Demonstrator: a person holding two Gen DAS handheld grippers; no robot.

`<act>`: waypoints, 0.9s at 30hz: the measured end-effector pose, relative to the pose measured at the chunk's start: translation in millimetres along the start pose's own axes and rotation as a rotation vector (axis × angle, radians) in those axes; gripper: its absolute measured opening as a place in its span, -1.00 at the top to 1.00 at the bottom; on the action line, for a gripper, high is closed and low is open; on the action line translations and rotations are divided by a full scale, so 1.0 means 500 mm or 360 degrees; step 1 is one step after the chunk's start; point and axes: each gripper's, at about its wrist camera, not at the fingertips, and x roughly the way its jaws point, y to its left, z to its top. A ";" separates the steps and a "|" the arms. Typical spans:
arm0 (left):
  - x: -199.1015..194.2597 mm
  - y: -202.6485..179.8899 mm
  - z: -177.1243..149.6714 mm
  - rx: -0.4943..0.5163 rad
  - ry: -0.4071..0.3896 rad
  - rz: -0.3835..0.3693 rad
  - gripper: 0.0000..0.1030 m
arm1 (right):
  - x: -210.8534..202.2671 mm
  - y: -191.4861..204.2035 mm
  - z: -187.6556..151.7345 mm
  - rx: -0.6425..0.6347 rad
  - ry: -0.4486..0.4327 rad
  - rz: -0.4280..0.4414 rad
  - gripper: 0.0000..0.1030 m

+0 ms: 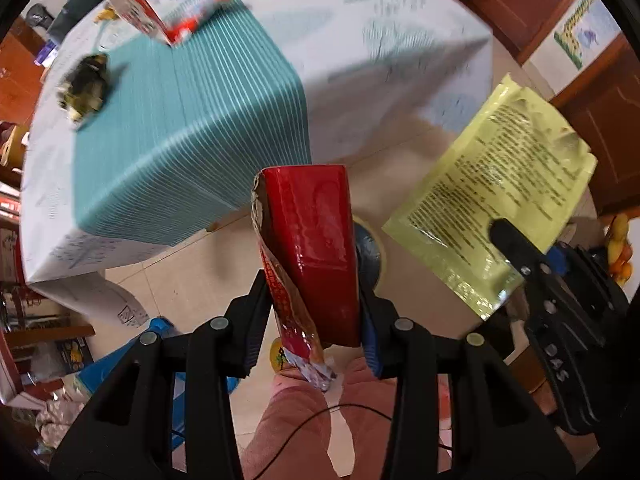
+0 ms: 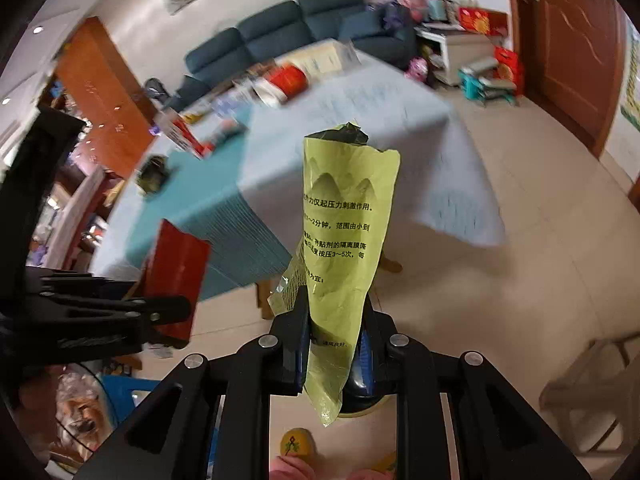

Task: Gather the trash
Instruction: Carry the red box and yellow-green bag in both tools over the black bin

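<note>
Here both grippers are loaded. The left gripper [image 1: 310,320] pinches a red wrapper [image 1: 316,248] between its two pads — the torn, glossy packet stands up out of the jaws, its ragged edge on the left side. The right gripper [image 2: 334,344] is clamped on a yellow-green packet [image 2: 344,240] printed with black text, which rises upright from between the fingers, its top end crumpled and dark. In the left wrist view that same packet hangs to the right of the red one, well apart from it, with the right tool's black finger lying across its lower corner.

Both pieces of trash are off the table [image 1: 400,40] and held over the tiled floor [image 2: 500,300] just beside it. The table wears a pale cloth with a teal striped mat [image 1: 192,120]; on the mat sits a dark crumpled scrap [image 1: 84,84], and farther back a red-and-white box [image 1: 148,20] — blurred. A dark blue sofa [image 2: 288,28] stands behind the table.
</note>
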 end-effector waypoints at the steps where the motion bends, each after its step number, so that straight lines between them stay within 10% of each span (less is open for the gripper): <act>1: 0.017 -0.001 -0.002 0.0013 0.0007 0.0002 0.29 | 0.029 -0.001 -0.006 0.0019 0.0006 -0.0014 0.61; 11: 0.267 -0.015 -0.004 0.0118 0.0060 -0.0008 0.29 | 0.278 -0.030 -0.153 0.0133 0.0085 -0.0151 0.61; 27: 0.583 -0.028 -0.020 0.0151 0.0250 -0.0029 0.24 | 0.452 -0.105 -0.298 0.0169 0.0211 -0.0263 0.61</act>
